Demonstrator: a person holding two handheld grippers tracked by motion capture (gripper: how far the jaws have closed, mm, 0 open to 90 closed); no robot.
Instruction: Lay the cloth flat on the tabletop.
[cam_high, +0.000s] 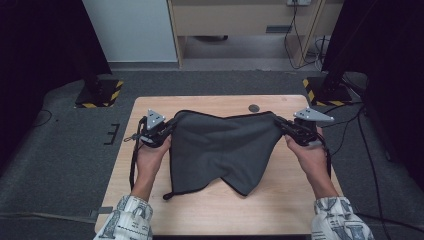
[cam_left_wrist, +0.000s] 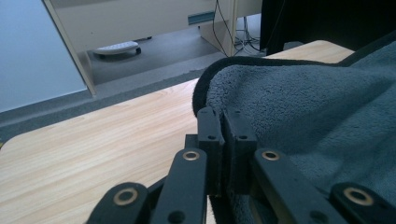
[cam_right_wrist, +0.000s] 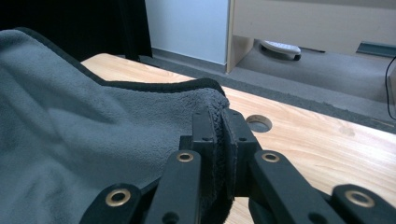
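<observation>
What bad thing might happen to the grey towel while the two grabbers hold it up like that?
The left gripper and right gripper each pinch just a corner of the grey towel, close to its black hem. If they pull apart harder, a corner might slip out and the towel would flop down. Its lower part sags onto the table, so it may drag and bunch up when moved.

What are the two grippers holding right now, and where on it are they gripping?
Both hold the grey cloth: the left gripper pinches one far corner, the right gripper the other, stretching its black-trimmed far edge between them above the table.
</observation>
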